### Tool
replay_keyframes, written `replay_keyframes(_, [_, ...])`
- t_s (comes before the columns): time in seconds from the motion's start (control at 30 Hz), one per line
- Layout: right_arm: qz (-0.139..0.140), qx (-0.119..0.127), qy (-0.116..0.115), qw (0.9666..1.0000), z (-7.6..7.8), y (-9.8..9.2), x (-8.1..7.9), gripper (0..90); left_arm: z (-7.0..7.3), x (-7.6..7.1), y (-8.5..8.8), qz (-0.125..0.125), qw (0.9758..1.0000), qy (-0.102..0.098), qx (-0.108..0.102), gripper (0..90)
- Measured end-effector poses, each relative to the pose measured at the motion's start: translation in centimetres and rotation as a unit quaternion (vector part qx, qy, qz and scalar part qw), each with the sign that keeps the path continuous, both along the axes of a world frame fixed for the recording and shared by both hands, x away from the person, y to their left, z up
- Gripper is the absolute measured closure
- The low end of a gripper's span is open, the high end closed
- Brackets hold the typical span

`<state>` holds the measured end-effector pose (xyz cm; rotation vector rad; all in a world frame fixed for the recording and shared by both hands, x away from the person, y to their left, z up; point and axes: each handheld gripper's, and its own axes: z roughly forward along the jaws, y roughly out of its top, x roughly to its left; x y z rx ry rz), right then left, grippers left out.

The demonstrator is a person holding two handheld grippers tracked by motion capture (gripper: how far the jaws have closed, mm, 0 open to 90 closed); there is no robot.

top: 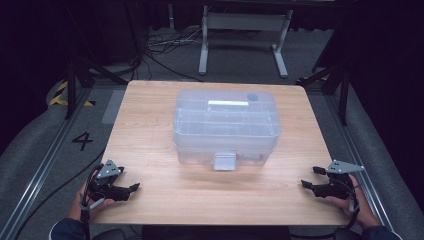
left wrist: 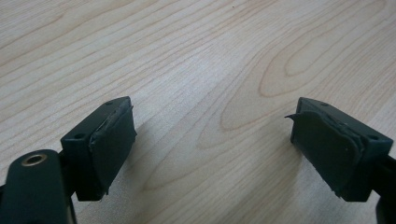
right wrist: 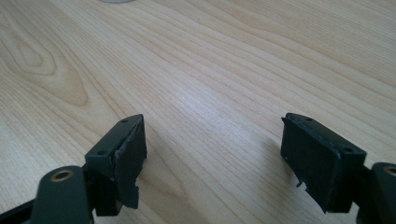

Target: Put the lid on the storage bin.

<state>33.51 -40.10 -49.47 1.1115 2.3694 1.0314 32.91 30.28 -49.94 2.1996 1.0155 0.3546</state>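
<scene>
A clear plastic storage box [top: 226, 125] with its lid on and a front latch [top: 224, 161] stands at the middle of the wooden table [top: 160, 195]. My left gripper [top: 131, 180] rests at the table's near left corner, held in a hand, jaws apart with nothing between them. In the left gripper view its jaws [left wrist: 212, 140] stand wide over bare wood. My right gripper [top: 311, 177] sits at the near right corner, also open and empty. In the right gripper view its jaws [right wrist: 212, 154] frame bare wood too. Both grippers are well short of the box.
The table's near edge runs just below both hands. Beyond the far edge stand a white metal frame [top: 243, 30], loose cables [top: 160, 50] on the grey floor and dark stands at both sides. A floor rail and a painted "4" [top: 82, 140] lie left of the table.
</scene>
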Motion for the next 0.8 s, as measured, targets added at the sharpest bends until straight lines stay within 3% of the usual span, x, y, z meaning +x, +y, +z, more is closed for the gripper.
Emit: replay_keyframes(0.8, [0.0,0.0,0.0,1.0,0.0,0.0,0.0,22.8,0.0,-0.2,-0.78,0.03,0.9995,0.005,0.002,11.2])
